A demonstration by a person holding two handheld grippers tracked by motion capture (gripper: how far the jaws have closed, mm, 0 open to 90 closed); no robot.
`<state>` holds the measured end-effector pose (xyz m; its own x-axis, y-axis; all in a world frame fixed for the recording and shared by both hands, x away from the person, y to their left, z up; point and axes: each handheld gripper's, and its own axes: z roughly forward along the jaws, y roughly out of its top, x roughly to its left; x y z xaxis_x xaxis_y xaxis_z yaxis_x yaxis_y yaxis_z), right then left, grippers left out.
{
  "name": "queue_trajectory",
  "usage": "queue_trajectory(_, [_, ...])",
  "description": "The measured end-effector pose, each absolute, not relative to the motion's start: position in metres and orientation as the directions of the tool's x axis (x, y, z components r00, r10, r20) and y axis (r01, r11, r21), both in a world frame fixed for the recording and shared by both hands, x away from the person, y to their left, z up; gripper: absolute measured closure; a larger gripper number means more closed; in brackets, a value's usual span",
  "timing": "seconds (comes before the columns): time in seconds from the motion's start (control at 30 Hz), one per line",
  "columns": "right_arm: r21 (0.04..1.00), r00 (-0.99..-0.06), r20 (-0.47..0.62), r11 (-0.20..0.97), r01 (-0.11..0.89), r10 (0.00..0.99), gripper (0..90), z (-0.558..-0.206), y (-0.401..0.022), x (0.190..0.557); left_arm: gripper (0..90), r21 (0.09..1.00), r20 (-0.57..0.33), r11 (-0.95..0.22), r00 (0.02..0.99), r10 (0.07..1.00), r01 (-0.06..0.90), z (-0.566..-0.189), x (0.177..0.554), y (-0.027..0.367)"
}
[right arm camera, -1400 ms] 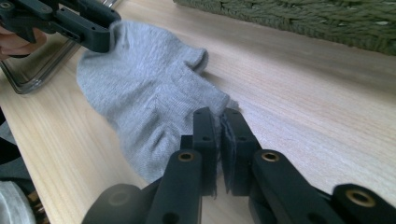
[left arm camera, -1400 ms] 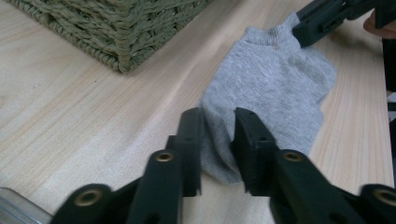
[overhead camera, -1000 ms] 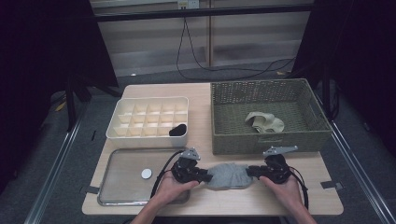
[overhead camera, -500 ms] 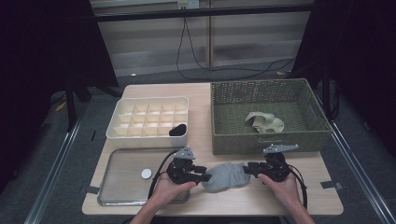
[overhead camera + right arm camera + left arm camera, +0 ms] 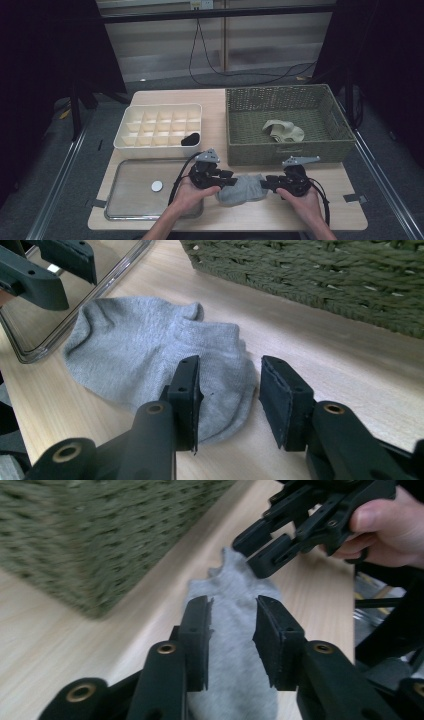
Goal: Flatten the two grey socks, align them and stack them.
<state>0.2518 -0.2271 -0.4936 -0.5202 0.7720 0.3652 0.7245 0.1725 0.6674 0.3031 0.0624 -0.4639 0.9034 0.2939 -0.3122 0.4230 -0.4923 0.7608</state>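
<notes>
A grey sock [image 5: 243, 188] lies flat on the wooden table near its front edge, between my two grippers. My left gripper [image 5: 231, 181] is over the sock's left end. In the left gripper view its jaws [image 5: 232, 605] stand apart with the sock [image 5: 235, 640] beneath them; they have just been closing a little and do not press on it. My right gripper [image 5: 265, 183] is at the sock's right end. Its jaws [image 5: 230, 365] have just been opening and stand apart over the sock's edge [image 5: 145, 350].
A green woven basket [image 5: 240, 145] holding a beige cloth [image 5: 282, 131] stands just behind the sock. At the back left is a cream compartment tray [image 5: 125, 142] with a dark item [image 5: 190, 139]. A clear tray [image 5: 125, 205] with a white disc [image 5: 157, 186] lies at the left.
Both grippers' jaws stand wider than a second ago. The left gripper has lifted slightly over the sock's left end. The right hand has kept its place.
</notes>
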Motion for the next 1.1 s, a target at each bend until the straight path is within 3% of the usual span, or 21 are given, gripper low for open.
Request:
queue_trajectory(0.4, [0.658,-0.519,0.354,0.188,0.73,0.778,60.7,-0.498,-0.227,0.25,73.8,0.7,-0.316,-0.58,0.909,0.272,0.417,-0.489,0.304,0.022])
queue_trajectory(0.77, [0.649,-0.527,0.339,0.212,0.731,0.779,62.2,-0.5,-0.223,0.25,78.3,0.689,-0.304,-0.595,0.911,0.28,0.413,-0.501,0.301,0.022])
queue_trajectory(1.1, [0.647,-0.534,0.325,0.229,0.727,0.78,82.6,-0.502,-0.216,0.25,77.7,0.686,-0.305,-0.602,0.913,0.272,0.409,-0.5,0.299,0.023])
